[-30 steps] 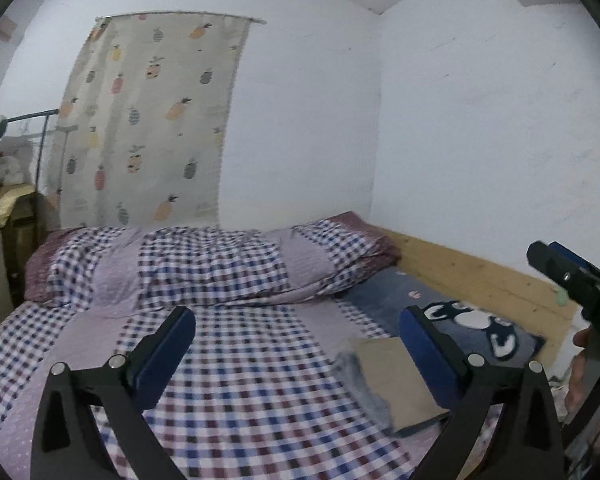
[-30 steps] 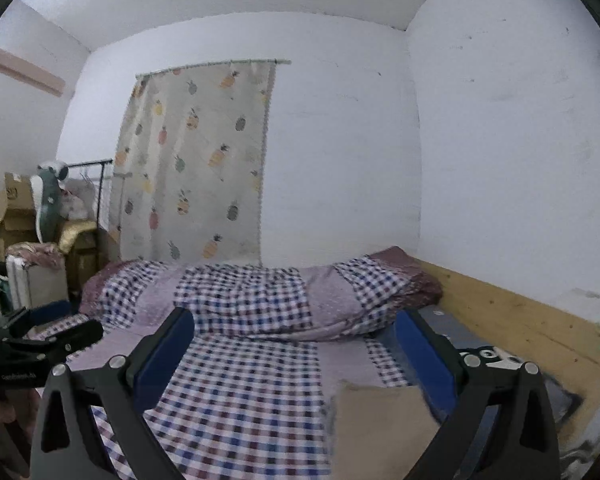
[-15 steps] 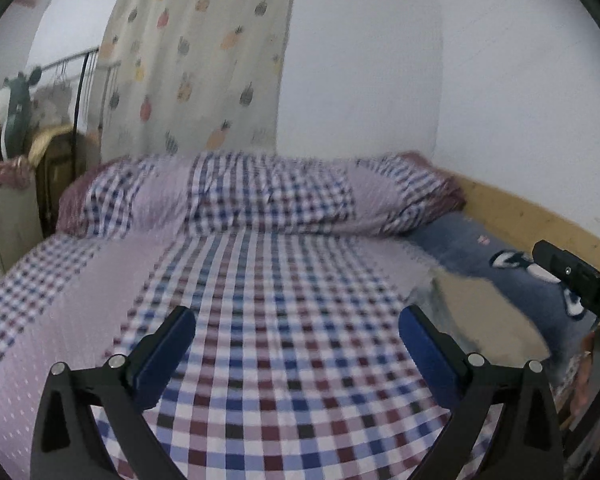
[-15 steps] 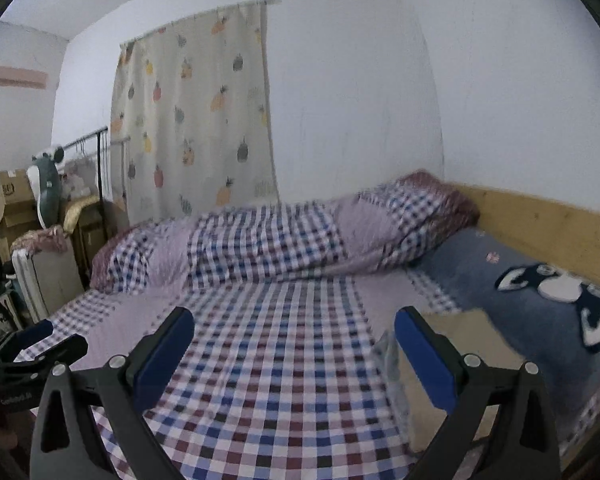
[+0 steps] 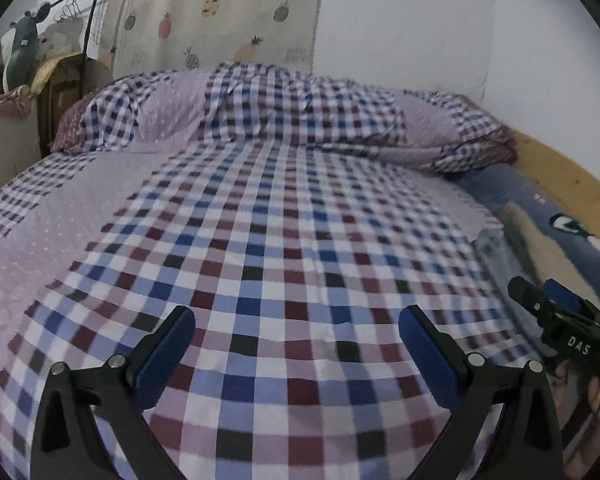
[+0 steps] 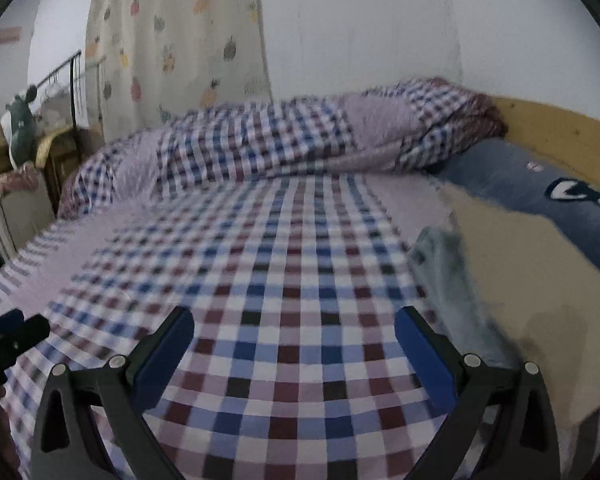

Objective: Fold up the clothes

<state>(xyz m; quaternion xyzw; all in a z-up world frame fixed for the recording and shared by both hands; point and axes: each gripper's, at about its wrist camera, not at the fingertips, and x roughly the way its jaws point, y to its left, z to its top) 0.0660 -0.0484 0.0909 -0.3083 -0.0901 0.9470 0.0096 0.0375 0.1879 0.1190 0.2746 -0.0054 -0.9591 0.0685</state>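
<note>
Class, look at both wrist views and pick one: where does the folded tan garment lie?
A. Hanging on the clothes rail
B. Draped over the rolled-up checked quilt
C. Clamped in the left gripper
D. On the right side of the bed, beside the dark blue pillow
D: the folded tan garment lies flat on the checked sheet, next to the dark blue pillow, and both grippers are open and empty.

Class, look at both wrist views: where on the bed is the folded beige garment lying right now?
The folded beige garment lies at the bed's right side in both views, on a grey garment, against the dark blue pillow and beside the checked sheet.
</note>
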